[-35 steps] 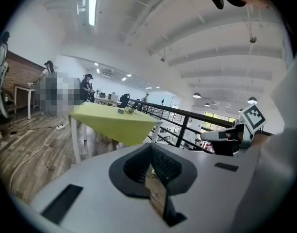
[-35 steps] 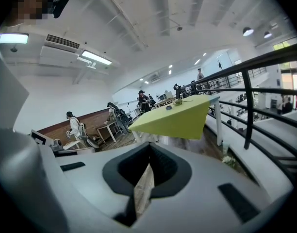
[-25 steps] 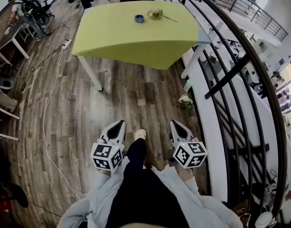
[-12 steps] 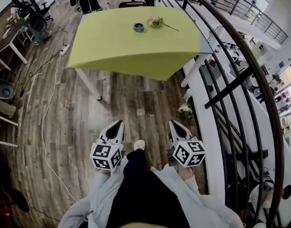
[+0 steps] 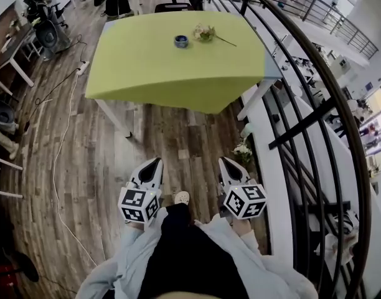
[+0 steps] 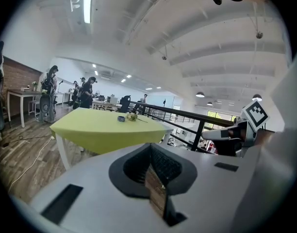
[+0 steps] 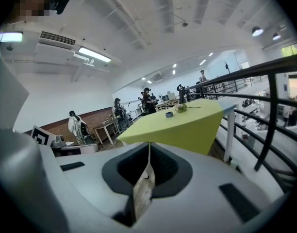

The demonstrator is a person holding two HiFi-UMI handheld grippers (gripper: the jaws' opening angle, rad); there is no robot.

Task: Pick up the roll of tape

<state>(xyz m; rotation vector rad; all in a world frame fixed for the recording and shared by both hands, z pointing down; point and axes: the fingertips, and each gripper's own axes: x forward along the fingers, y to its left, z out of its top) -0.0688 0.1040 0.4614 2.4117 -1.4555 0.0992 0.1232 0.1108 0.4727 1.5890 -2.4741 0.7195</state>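
- Currently the roll of tape [image 5: 182, 41] is sitting far across the green bench [image 5: 147, 61], just beside a flower [image 5: 204, 33].
- Left hand-held gripper [image 5: 156, 162] and right hand-held gripper [image 5: 223, 161] are hovering clenched, empty, well short of it.
- One is probably needing its jaws spread before reaching.

Lime-green table [image 5: 178, 67], blue roll of tape [image 5: 181, 41], brown wood-plank floor [image 5: 84, 154], black railing [image 5: 315, 98]

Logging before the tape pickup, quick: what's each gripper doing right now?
Left gripper: closed, holding nothing.
Right gripper: closed, holding nothing.
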